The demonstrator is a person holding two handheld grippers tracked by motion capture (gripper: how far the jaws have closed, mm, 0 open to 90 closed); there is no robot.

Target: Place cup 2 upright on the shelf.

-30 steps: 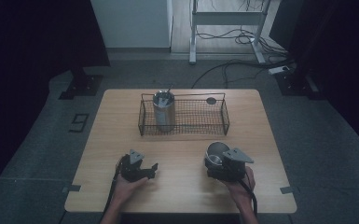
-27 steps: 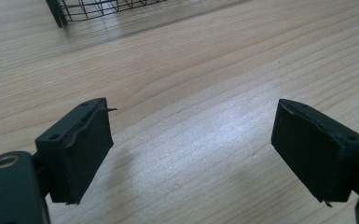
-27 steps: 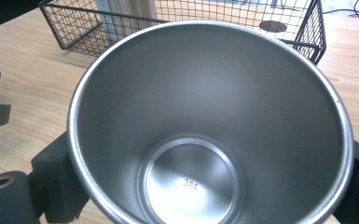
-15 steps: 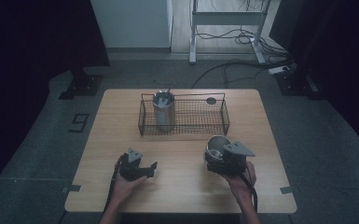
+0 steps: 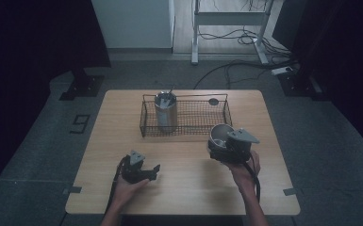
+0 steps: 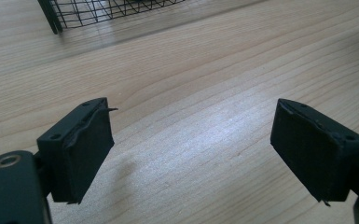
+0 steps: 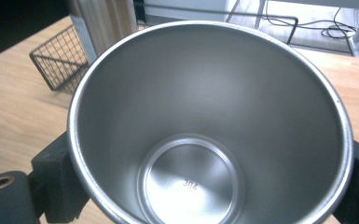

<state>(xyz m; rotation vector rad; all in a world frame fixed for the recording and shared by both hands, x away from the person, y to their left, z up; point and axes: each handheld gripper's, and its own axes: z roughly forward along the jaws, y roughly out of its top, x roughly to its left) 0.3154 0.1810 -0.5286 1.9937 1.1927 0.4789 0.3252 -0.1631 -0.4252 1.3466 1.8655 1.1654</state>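
My right gripper point(image 5: 227, 149) is shut on a shiny steel cup point(image 5: 220, 135) and holds it above the table's right half, just in front of the wire basket point(image 5: 193, 123). In the right gripper view the cup point(image 7: 205, 116) is empty, with a black pad point(image 7: 56, 179) pressed to each side. A second steel cup point(image 5: 166, 112), with something thin sticking out of it, stands in the basket's left end. My left gripper point(image 5: 153, 169) rests low over the table's front left. Its jaws point(image 6: 191, 149) stand apart with nothing between them and have just been closing a little.
A small dark round thing point(image 5: 213, 101) lies at the basket's back right. The basket's corner point(image 6: 98, 11) is ahead of the left gripper. The wooden table point(image 5: 188, 188) is bare between the hands. Cables point(image 5: 245, 37) and stand feet lie on the floor beyond.
My right gripper has risen with the steel cup and moved a little toward the basket. The left hand has stayed where it was.
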